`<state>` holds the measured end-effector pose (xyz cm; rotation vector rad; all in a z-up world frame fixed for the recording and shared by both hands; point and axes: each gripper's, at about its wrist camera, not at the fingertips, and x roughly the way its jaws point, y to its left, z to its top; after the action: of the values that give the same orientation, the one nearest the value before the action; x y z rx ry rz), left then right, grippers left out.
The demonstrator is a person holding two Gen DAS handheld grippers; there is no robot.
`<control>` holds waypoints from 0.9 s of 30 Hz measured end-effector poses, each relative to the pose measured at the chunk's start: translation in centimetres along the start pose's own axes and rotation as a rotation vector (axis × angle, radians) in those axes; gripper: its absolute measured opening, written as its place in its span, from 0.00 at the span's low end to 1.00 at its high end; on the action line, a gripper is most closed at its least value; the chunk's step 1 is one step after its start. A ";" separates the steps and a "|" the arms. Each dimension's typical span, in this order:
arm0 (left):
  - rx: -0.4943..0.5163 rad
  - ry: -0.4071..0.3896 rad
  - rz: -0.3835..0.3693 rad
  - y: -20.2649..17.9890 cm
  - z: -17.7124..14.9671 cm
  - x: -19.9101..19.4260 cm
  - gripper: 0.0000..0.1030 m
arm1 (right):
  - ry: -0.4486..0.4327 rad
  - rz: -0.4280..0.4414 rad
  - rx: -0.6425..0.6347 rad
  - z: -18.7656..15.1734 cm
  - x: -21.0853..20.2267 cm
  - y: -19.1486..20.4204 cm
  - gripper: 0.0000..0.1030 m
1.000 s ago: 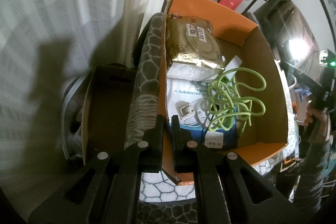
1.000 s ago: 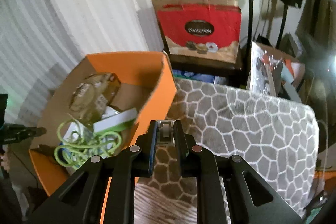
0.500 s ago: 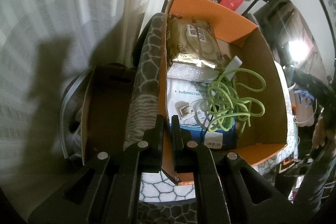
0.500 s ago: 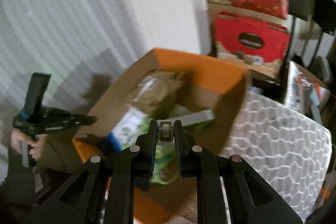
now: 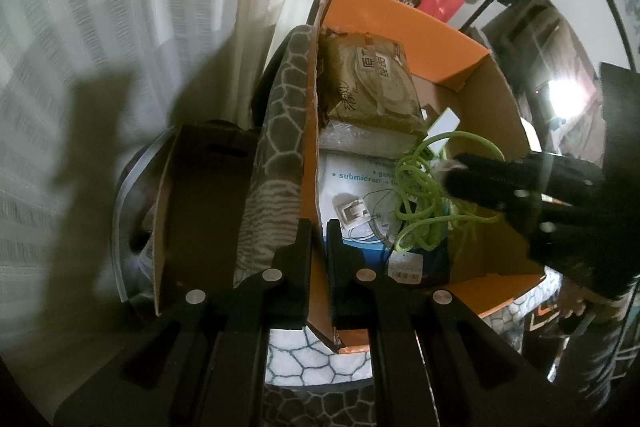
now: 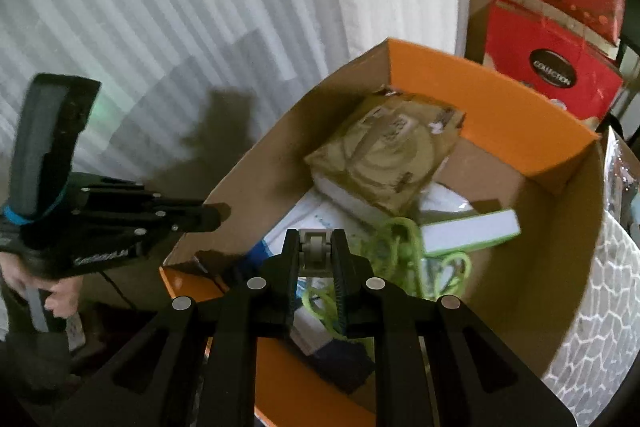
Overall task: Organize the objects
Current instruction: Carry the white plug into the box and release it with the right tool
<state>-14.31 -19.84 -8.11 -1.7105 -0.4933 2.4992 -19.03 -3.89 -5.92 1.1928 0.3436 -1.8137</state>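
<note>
One small grey wheeled part (image 6: 316, 251), a caster-like piece, sits clamped between the fingers of my right gripper (image 6: 316, 247), above the open orange cardboard box (image 6: 496, 95). It looks rigid and light; the flat sides give a sound purchase, so I judge the grip secure, though the roller could let it twist if squeezed off-centre. Below it in the box: a tangled lime-green cord (image 6: 394, 251), limp and likely to snag, best lifted by the bundle's middle; a brown paper-wrapped packet (image 6: 384, 151), soft-cornered; a white-and-green slim box (image 6: 470, 231); a white "submicron" pack (image 5: 356, 183). My left gripper (image 5: 318, 247) has its fingers closed on the near wall of the box (image 5: 314, 147), steadying it against the grey hexagon-patterned cushion (image 5: 280, 115).

Change versus one second back: right gripper was over the cushion beside the box; it has swung across and now hangs over the box interior, and shows in the left wrist view as a dark blur (image 5: 540, 199). Left gripper unchanged. Red gift bag (image 6: 552, 75) behind.
</note>
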 end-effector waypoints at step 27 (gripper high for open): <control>0.002 -0.008 -0.008 0.1 -0.3 -0.1 0.06 | 0.171 -0.116 0.037 0.8 6.4 -0.6 0.19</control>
<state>-13.99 -19.89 -8.16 -1.6955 -0.4972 2.5015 -20.71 -7.45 -11.02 1.3838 0.4872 -1.8272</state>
